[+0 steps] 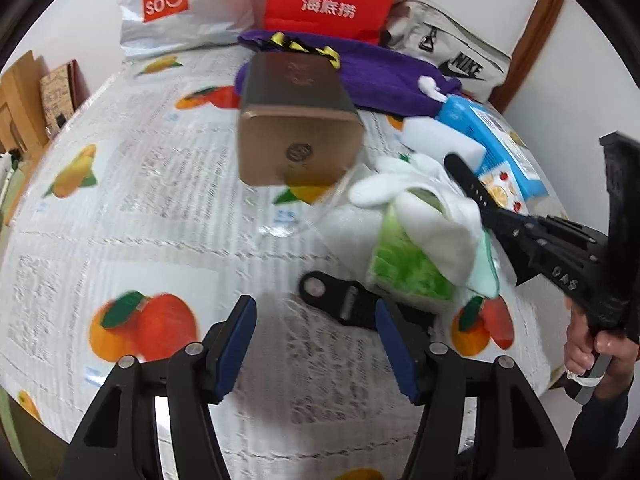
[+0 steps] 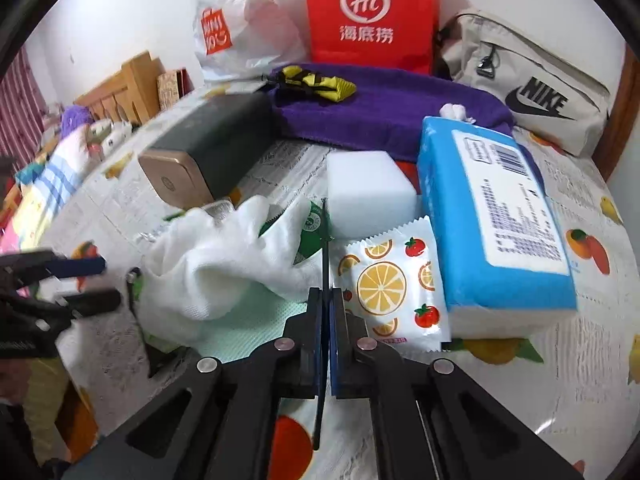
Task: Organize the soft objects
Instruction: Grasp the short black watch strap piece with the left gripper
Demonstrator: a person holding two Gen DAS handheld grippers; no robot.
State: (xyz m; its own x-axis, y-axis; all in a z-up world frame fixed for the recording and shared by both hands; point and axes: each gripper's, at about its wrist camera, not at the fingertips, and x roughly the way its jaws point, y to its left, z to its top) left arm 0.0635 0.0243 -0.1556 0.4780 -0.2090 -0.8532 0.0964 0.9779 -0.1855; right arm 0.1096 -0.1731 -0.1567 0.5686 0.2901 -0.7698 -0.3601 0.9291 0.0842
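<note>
My right gripper (image 2: 327, 294) is shut on a thin black strap (image 2: 325, 240), which I see edge-on between its pads. In the left wrist view the same strap (image 1: 466, 176) sticks up-left out of the right gripper (image 1: 500, 220), over a white towel (image 1: 424, 216). The towel (image 2: 224, 264) is draped over a green packet (image 1: 408, 264) and a mint-green cloth (image 2: 248, 320). My left gripper (image 1: 316, 320) is open just above the tablecloth, with nothing between its blue pads. A black strap piece with a metal snap (image 1: 336, 300) lies right ahead of it.
A gold-ended dark box (image 1: 296, 128) lies mid-table. A white sponge block (image 2: 368, 192), a fruit-print packet (image 2: 392, 284) and a blue tissue pack (image 2: 492, 220) lie to the right. At the back are a purple towel (image 2: 384, 116), a red bag (image 2: 368, 12), a Miniso bag (image 1: 176, 4) and a Nike pouch (image 2: 532, 84).
</note>
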